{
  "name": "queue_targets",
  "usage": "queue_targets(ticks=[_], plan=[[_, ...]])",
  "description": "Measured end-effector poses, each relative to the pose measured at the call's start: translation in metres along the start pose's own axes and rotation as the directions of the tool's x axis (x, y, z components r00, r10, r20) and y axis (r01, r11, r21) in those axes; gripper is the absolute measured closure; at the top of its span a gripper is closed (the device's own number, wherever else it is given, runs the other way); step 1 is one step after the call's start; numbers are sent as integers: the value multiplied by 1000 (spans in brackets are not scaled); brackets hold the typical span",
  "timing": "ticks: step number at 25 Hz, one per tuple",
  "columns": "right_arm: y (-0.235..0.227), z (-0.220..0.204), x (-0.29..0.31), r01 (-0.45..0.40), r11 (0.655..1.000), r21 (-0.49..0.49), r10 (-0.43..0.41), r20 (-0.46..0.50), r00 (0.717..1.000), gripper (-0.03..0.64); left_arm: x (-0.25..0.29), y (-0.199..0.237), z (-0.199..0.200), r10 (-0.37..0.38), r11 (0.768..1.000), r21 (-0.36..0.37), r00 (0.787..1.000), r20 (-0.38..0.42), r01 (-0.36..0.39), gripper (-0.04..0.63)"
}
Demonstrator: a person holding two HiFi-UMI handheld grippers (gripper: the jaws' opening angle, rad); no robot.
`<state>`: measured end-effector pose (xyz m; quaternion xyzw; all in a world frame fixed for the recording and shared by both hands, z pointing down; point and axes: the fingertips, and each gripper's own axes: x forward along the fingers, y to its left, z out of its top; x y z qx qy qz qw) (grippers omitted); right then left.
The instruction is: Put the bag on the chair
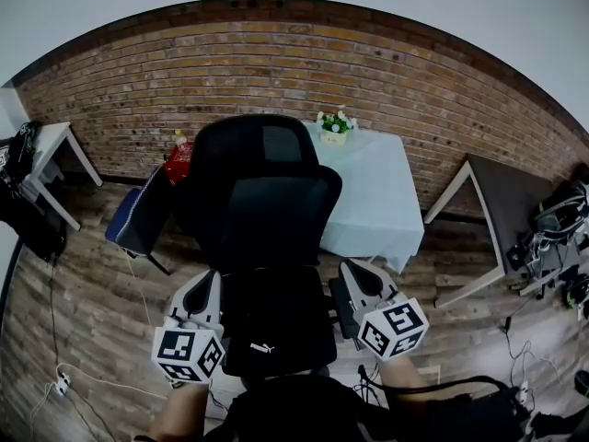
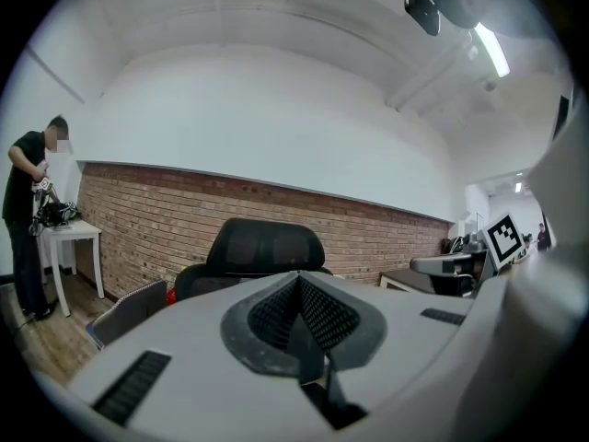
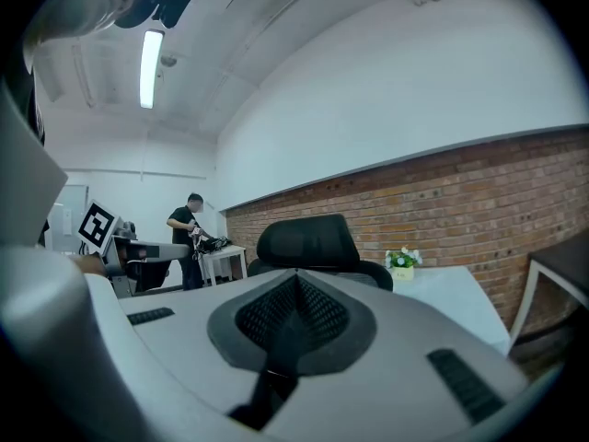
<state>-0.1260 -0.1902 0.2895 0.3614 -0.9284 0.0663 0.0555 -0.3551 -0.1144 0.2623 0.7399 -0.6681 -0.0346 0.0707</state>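
My left gripper (image 1: 202, 293) and right gripper (image 1: 366, 285) are both clenched on dark straps (image 2: 314, 366) of the black bag (image 1: 276, 325). It hangs between them at the lower middle of the head view, right in front of the chair (image 1: 267, 173). I can't tell whether it touches the seat. I'd keep both hands level, carry it over the seat, lower it until the straps slacken, then let go.

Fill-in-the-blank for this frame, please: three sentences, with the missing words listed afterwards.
1. The office chair is ____ in colour.
2. The flowerpot stands on a table draped in a ____ cloth.
3. The left gripper and right gripper both have their jaws ____ on straps of the black bag.
Missing words: black; white; shut.
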Motion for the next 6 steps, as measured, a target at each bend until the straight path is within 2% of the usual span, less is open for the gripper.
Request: queue_targets(ticks=[6], plan=[[-4, 7, -1, 5, 999, -34, -5, 5, 1000, 600, 5, -2, 0, 7, 1000, 2, 1000, -6, -7, 586]])
